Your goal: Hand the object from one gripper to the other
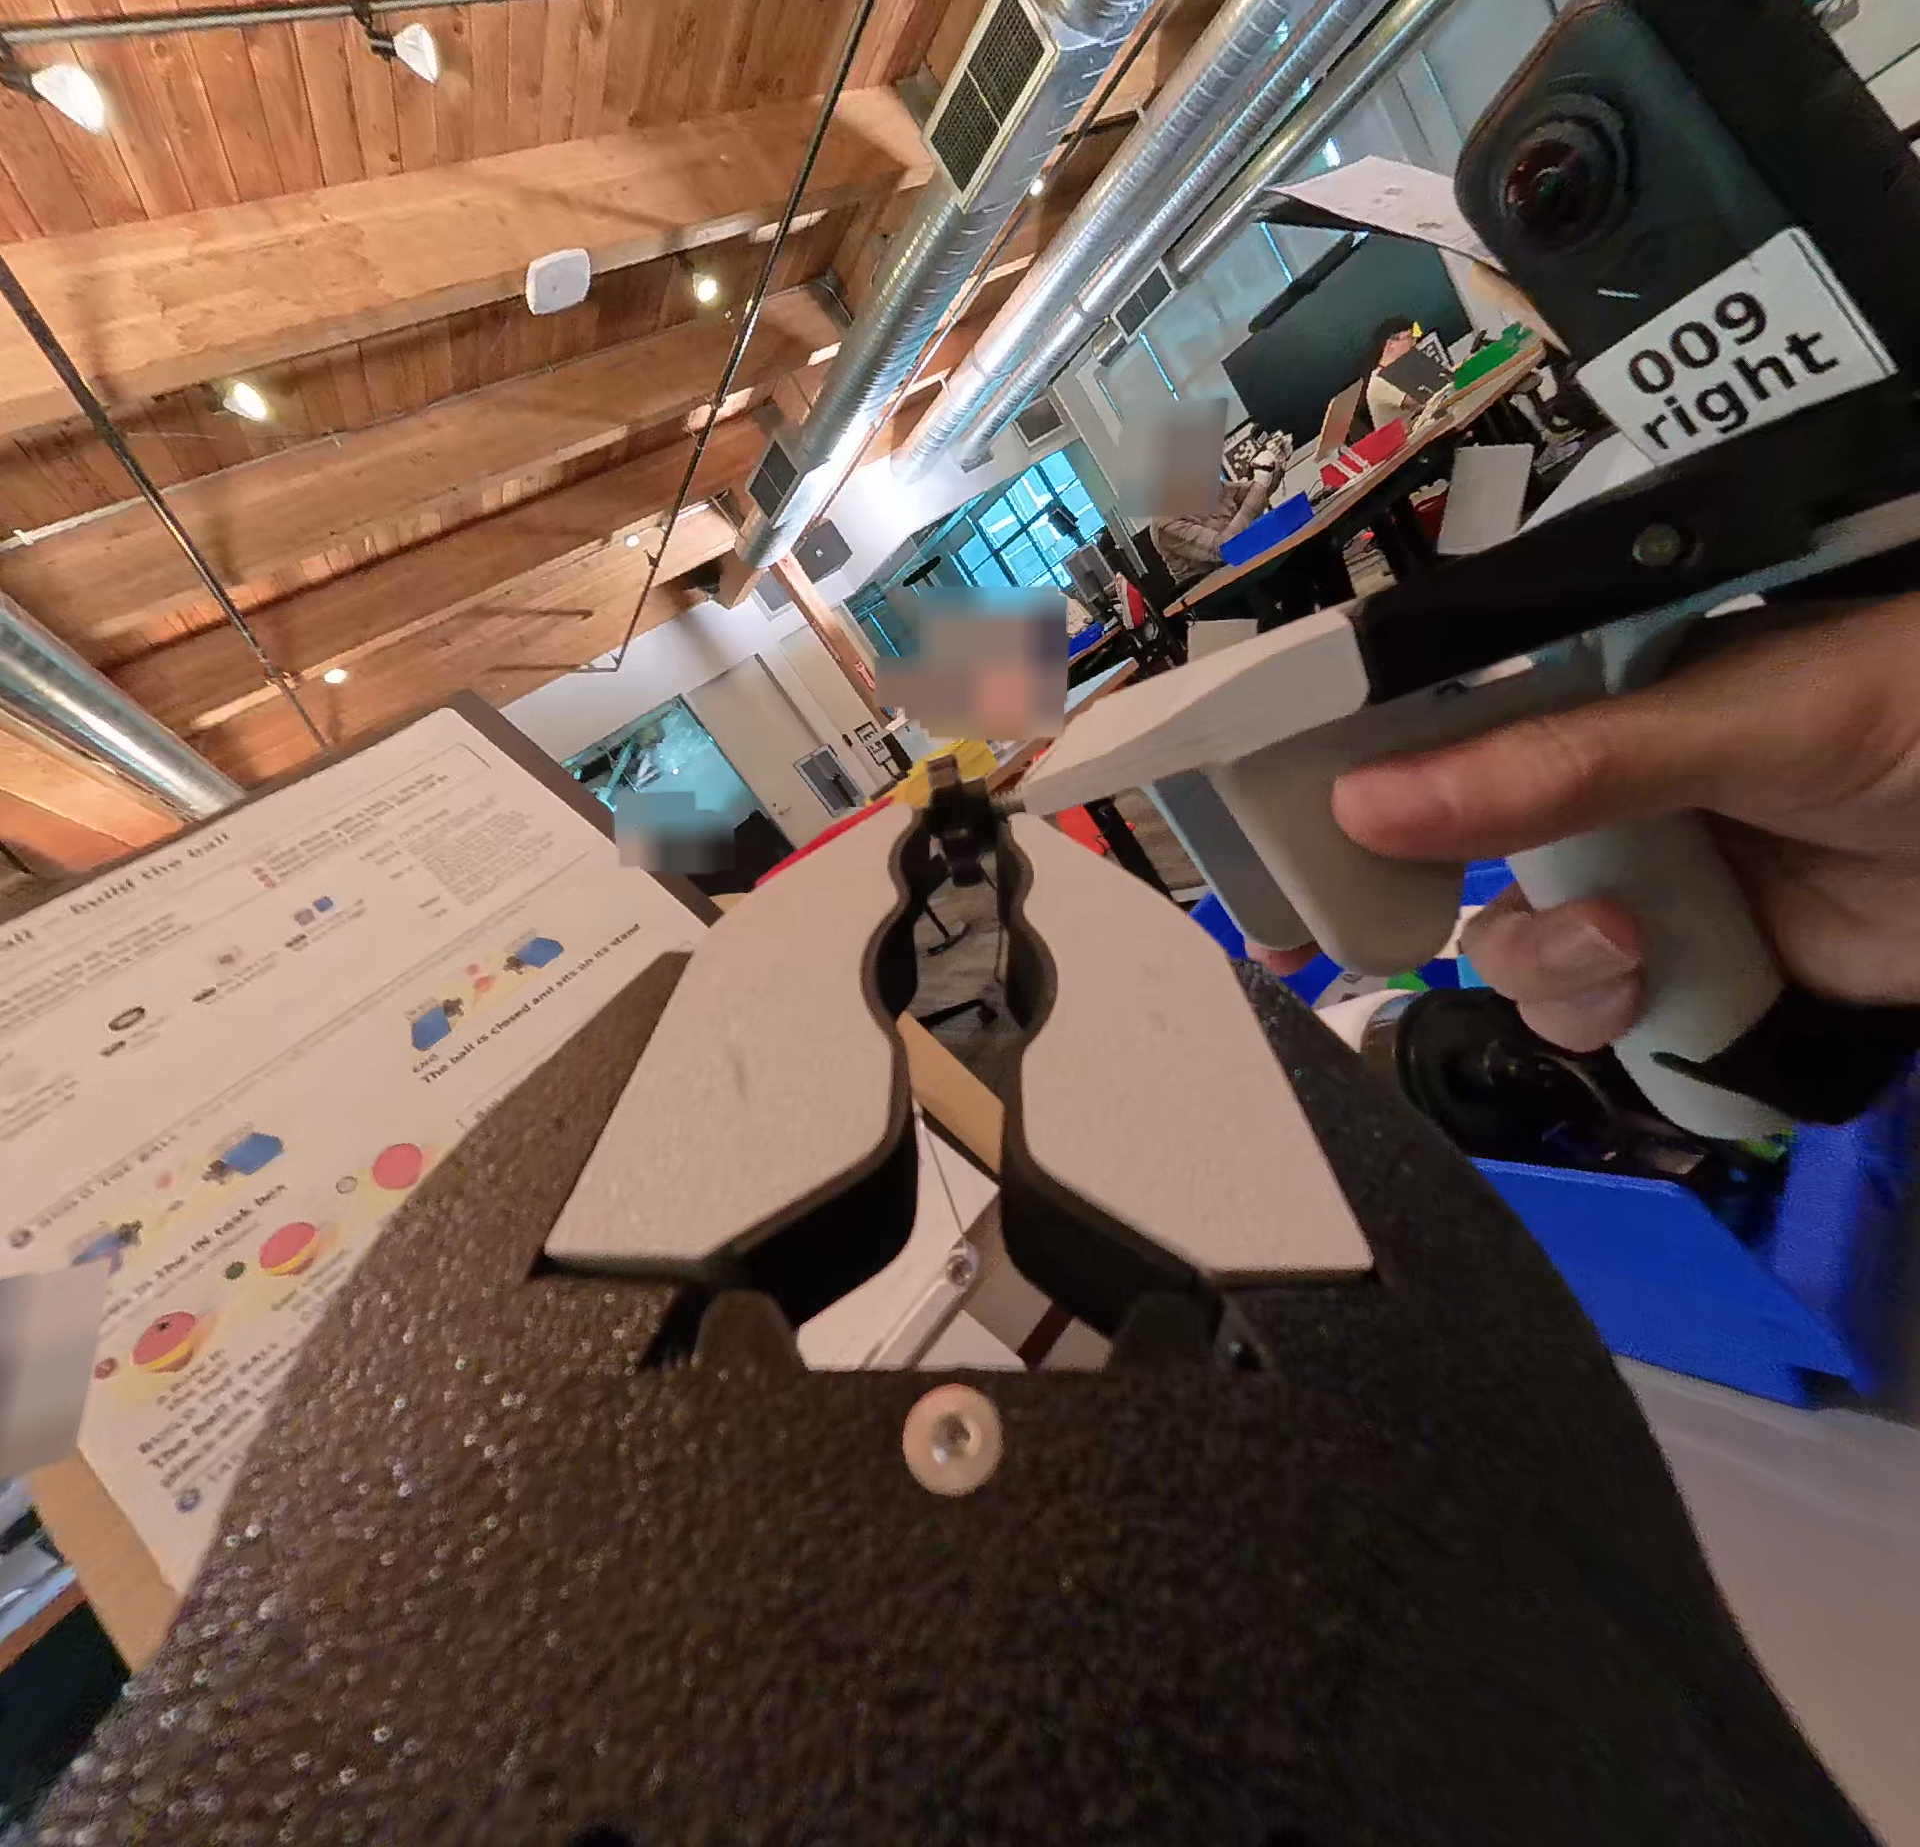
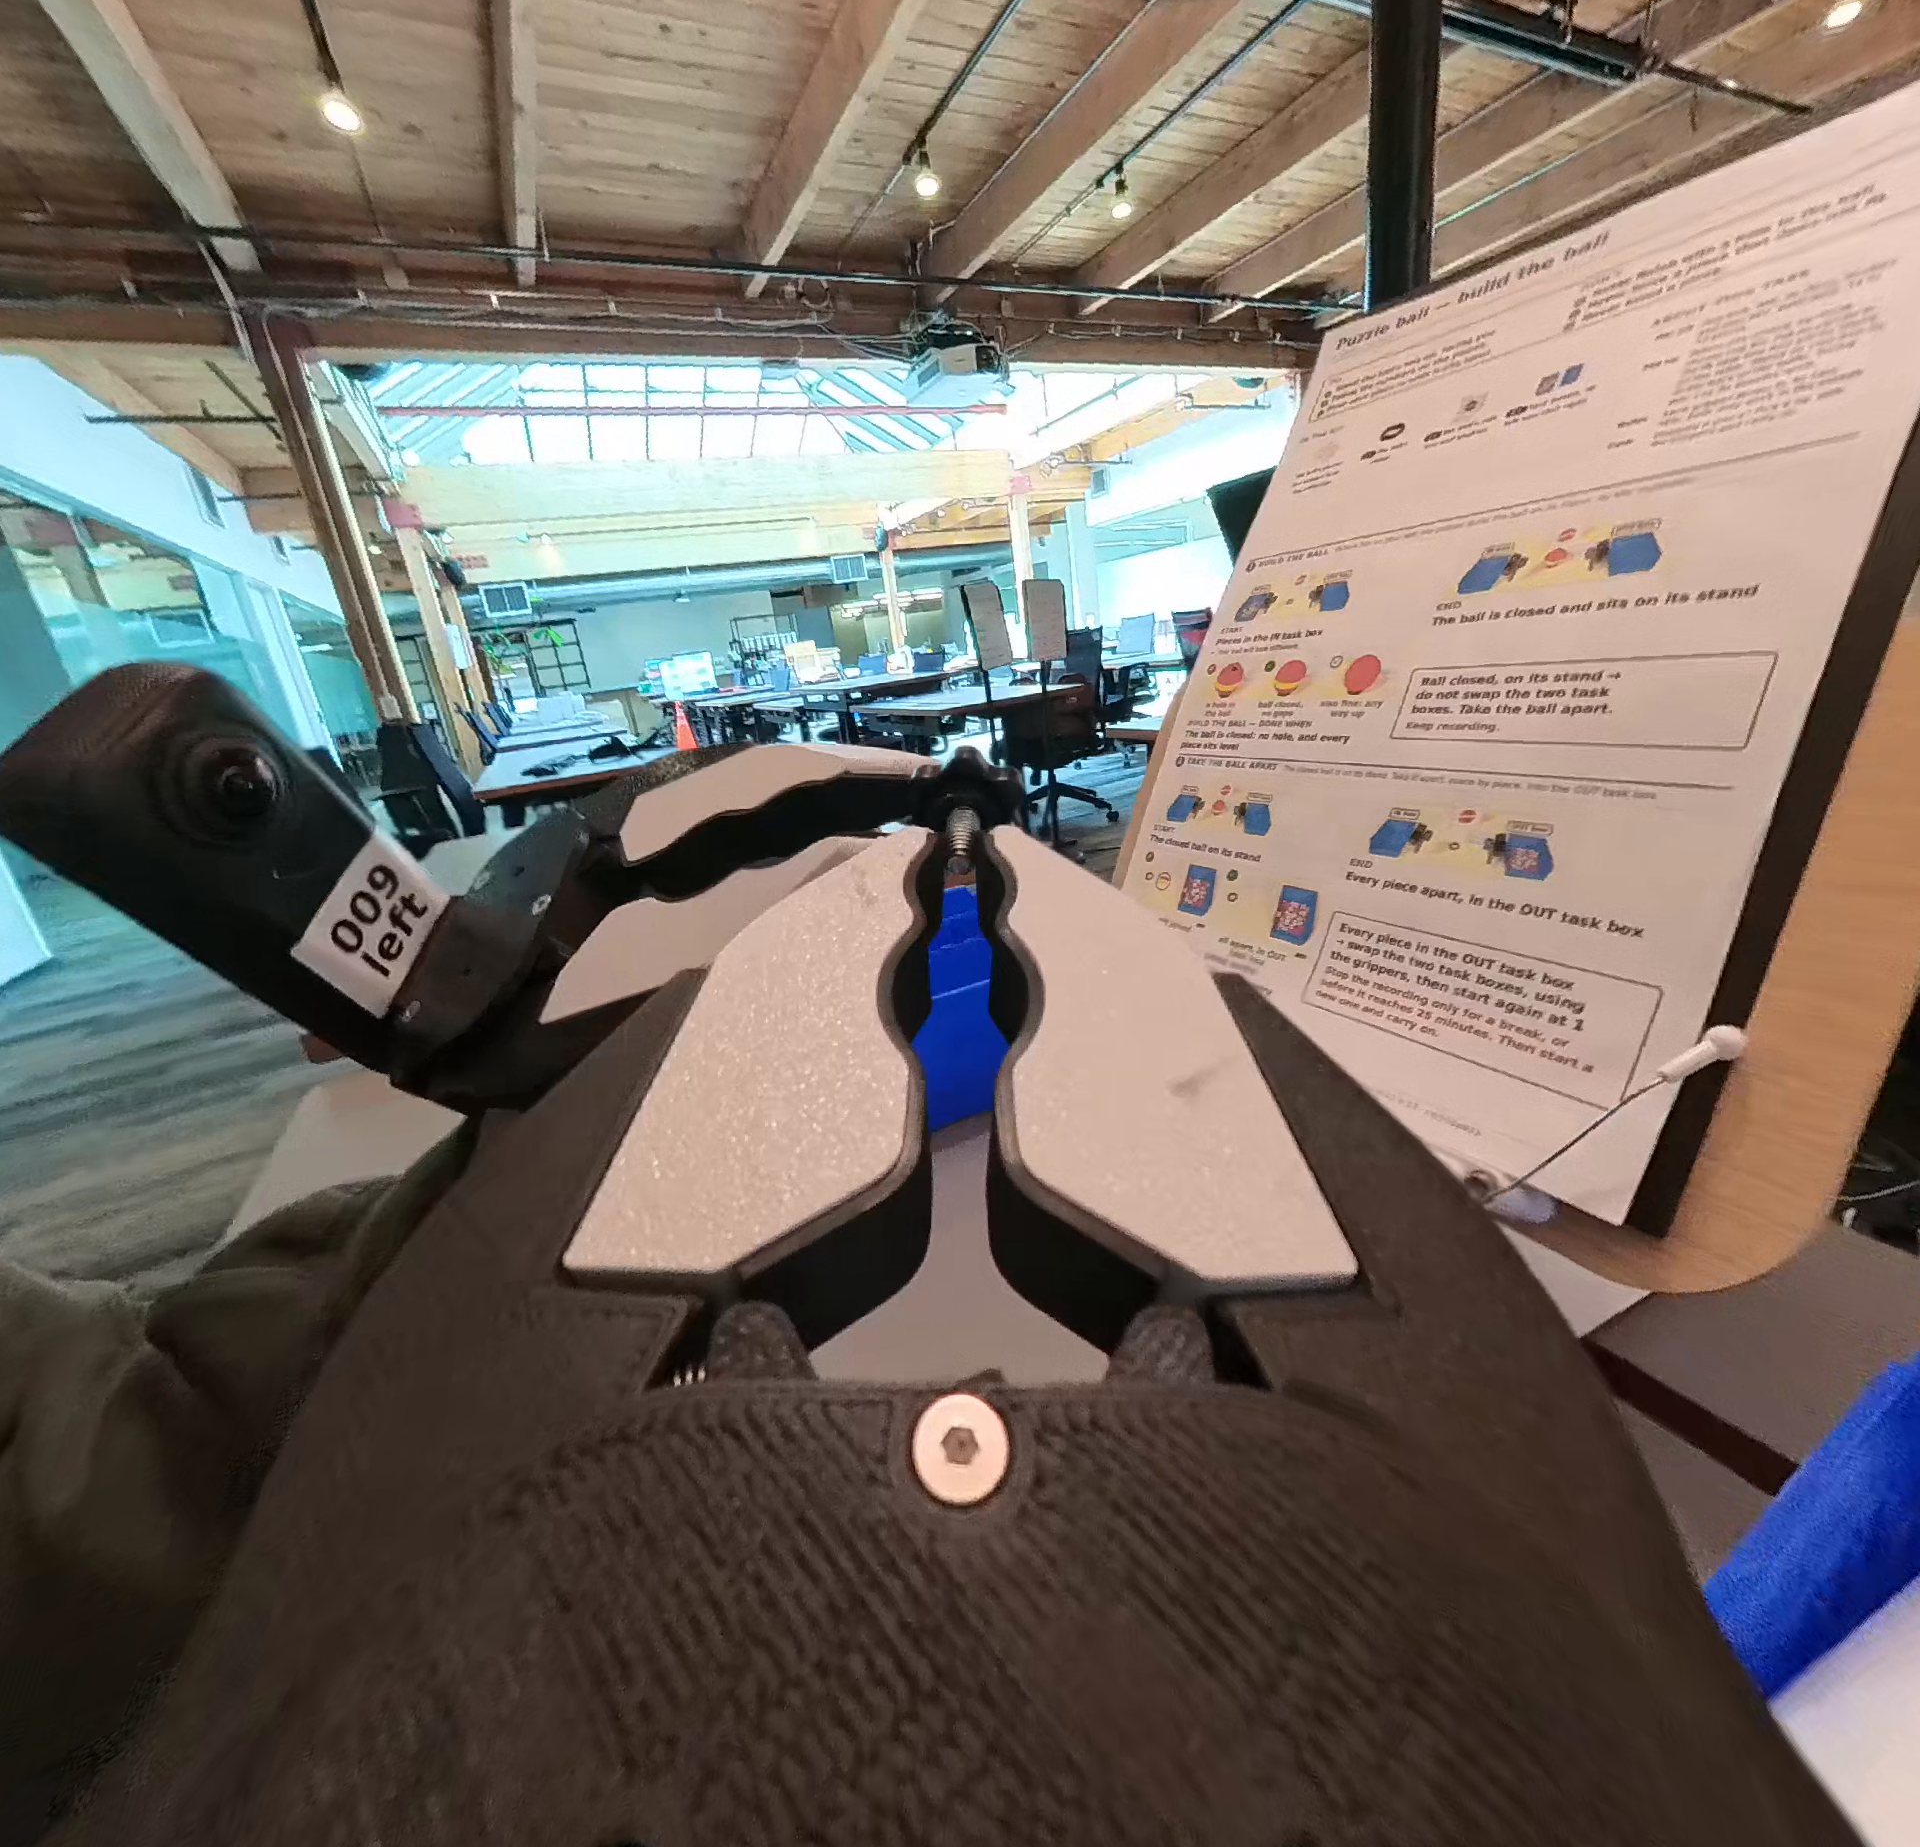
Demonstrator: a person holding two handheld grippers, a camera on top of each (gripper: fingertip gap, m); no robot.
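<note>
Knob screw (image 2: 964,798) between both grippers

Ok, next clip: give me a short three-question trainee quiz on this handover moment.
1. True or false: the left gripper is wide open.
2. Which part of the black knob with a threaded stem does the right gripper pinch? A) the stem B) the knob head C) nothing
3. In the right wrist view, what stands to the right of the grippers?
Key: 1 false, it is shut on the knob head. 2 A. 3 an instruction sheet on a wooden board.
</note>
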